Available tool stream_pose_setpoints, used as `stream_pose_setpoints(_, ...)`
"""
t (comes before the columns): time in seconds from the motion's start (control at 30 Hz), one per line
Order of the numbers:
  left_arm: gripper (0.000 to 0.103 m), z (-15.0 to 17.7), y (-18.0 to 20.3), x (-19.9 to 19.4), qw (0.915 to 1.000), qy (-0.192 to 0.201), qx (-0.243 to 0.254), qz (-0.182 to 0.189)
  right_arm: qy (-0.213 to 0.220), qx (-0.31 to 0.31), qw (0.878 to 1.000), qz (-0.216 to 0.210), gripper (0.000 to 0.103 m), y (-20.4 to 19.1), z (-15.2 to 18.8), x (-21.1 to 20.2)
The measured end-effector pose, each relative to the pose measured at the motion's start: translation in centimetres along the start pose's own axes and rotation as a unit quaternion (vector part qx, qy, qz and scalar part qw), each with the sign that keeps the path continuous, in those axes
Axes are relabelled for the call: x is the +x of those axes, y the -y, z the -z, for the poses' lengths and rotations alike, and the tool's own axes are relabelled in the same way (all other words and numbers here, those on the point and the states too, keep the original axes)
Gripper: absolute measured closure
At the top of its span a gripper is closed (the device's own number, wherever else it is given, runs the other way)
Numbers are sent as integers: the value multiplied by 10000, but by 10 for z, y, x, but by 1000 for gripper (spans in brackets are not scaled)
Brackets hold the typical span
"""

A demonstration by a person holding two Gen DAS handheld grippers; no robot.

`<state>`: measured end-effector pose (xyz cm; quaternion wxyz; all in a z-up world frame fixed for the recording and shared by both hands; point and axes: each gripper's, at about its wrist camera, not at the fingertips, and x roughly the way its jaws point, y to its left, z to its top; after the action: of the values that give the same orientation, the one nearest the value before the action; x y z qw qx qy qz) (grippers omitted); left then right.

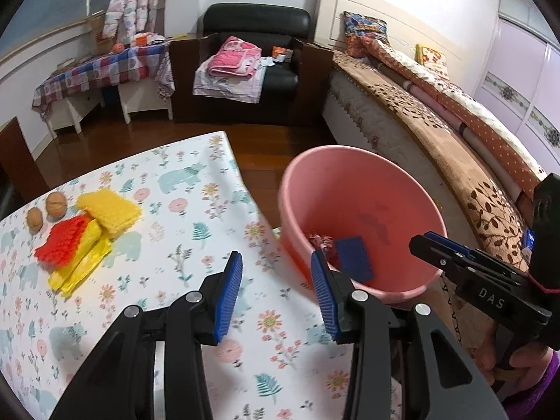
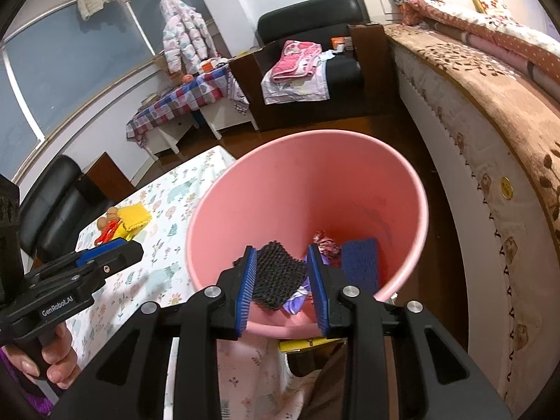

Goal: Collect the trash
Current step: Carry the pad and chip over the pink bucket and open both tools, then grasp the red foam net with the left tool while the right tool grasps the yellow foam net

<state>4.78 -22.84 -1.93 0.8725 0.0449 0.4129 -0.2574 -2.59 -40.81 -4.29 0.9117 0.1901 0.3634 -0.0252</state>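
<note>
A: Left wrist view first. What do you see?

B: Left gripper (image 1: 276, 290) sits at the bottom centre, its blue pads (image 1: 229, 292) standing wide apart with nothing between them, only the flowered tablecloth (image 1: 175, 238) showing behind the gap. At the left of the frame lies a small heap on that cloth: a yellow sponge cloth (image 1: 110, 211), a red fringed piece (image 1: 63, 245), a yellow plastic bag (image 1: 82, 262) under both, and two walnuts (image 1: 45, 211) just beside them.

A: And the bin?

B: Pink bucket (image 1: 360, 210) stands right of centre, beside the table edge and close to the bed (image 1: 455, 140). Inside it I see a dark blue square (image 1: 353, 257) and a crumpled reddish wrapper (image 1: 320, 241). Right gripper (image 1: 430, 245) comes in from the right edge, its tips over the bucket's rim.

A: Right wrist view?

B: Right gripper (image 2: 281, 280) is at the bottom centre, looking down into the pink bucket (image 2: 308, 182). Its jaws are parted moderately. A black mesh pad (image 2: 280, 280) shows in the gap, but it seems to lie in the bucket, free of the pads. Beside it are something purple (image 2: 297, 299), the reddish wrapper (image 2: 325, 245) and the dark blue square (image 2: 360, 266).

A: Anything else?

B: Left gripper (image 2: 105, 252) appears at the lower left, held by a hand (image 2: 52, 357), over the tablecloth (image 2: 157, 245). The yellow and red heap (image 2: 122, 225) lies further up, at the left of the frame.
</note>
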Motion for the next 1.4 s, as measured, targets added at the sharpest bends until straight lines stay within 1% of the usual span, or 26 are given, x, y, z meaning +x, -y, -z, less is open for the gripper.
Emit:
stream_pose_setpoints(0.2,63,10,-27,-17,9995,97,-240,-197,11,-242,9996,-174,72,-21,1,0)
stream_pose_setpoints(0.37,61,20,-57,-33,9976,179,-489,-466,-2,-423,9986,-315,72,-39,1,3)
stream_pose_setpoints(0.53,61,30,-93,-48,9932,222,-908,-699,-88,-654,9968,-441,72,-58,5,7)
stream_pose_setpoints(0.77,61,40,-143,-62,9828,284,-1553,-958,-182,-882,9944,-549,72,-79,9,13)
stream_pose_setpoints(0.93,60,39,-179,-64,9712,281,-2146,-994,-264,-1038,9924,-606,72,-92,9,19)
stream_pose_setpoints(1.03,54,38,-199,-62,9627,290,-2500,-992,-317,-1167,9904,-665,72,-103,8,25)
stream_pose_setpoints(1.07,53,37,-204,-59,9599,275,-2606,-993,-327,-1212,9897,-686,72,-107,7,27)
stream_pose_setpoints(1.1,53,35,-213,-55,9558,227,-2768,-961,-332,-1247,9891,-704,72,-109,7,29)
stream_pose_setpoints(1.13,53,34,-217,-52,9534,193,-2864,-925,-339,-1282,9885,-723,72,-113,7,31)
stream_pose_setpoints(1.2,53,31,-228,-45,9466,119,-3131,-764,-374,-1365,9869,-779,72,-122,5,37)
stream_pose_setpoints(1.33,52,25,-244,-32,9328,75,-3564,-530,-402,-1520,9834,-910,72,-139,2,47)
stream_pose_setpoints(1.4,51,23,-253,-23,9234,-32,-3817,-413,-401,-1616,9809,-1001,72,-150,-1,53)
